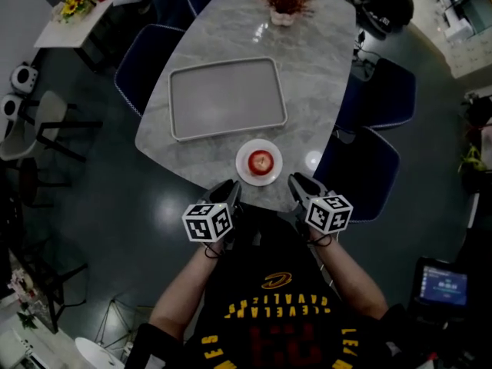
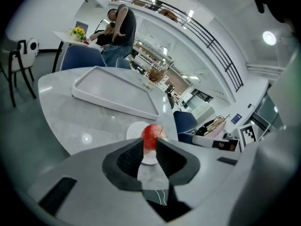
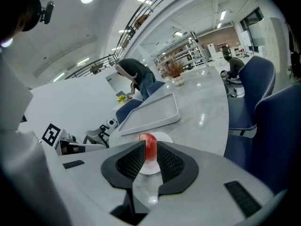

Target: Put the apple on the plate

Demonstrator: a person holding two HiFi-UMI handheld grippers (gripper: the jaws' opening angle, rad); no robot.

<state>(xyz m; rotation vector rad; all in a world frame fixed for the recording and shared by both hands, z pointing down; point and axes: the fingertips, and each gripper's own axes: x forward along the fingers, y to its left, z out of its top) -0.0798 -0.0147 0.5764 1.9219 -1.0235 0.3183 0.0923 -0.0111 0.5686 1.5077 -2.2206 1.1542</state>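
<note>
A red apple (image 1: 261, 161) sits on a small white round plate (image 1: 244, 172) near the front edge of the grey marble table (image 1: 307, 91). My left gripper (image 1: 231, 188) and right gripper (image 1: 297, 181) hover at that edge, one on each side of the plate and apart from it. In the left gripper view the apple (image 2: 150, 133) and plate (image 2: 133, 129) show beyond the left gripper (image 2: 149, 152), whose jaws stand apart with nothing between them. The right gripper (image 3: 150, 157) is likewise open and empty, with the apple (image 3: 149, 142) and plate (image 3: 162, 136) lying ahead of it.
A large grey tray (image 1: 227, 98) lies on the table behind the plate. A vase of dried flowers (image 1: 284, 4) stands at the far end. Blue chairs (image 1: 370, 167) flank the table on the right and another (image 1: 146, 60) on the left. A person (image 2: 120, 26) bends over a far table.
</note>
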